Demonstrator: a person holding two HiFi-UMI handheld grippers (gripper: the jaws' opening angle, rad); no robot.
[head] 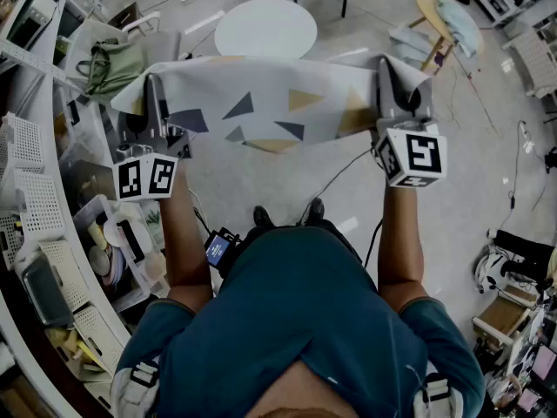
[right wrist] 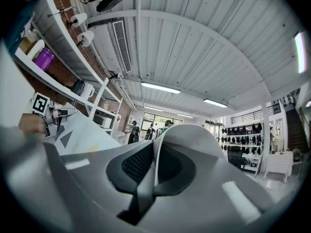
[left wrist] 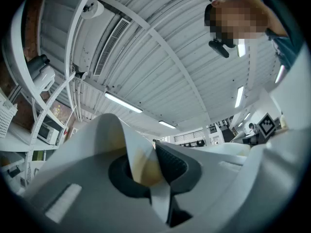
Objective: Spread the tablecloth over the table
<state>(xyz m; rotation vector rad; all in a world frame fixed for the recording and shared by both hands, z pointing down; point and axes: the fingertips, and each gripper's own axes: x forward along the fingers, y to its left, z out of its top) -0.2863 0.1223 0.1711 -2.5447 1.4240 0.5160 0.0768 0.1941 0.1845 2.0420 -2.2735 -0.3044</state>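
One tablecloth [head: 261,103]. Two grippers: left gripper [head: 157,94], right gripper [head: 396,85], at tablecloth ends. One round white desk [head: 265,26] beyond tablecloth. One green bag [head: 113,66] left of tablecloth.

I could read no words or numbers anywhere. The left cube [head: 146,178] and right cube [head: 412,157] bore only black-and-white square markers, and my waist screen [head: 217,249] was too blurred.

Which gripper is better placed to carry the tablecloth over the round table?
Left, only slightly: both left gripper and right gripper clamp the tablecloth stretched between them, but the round table ahead lies a bit nearer the left.
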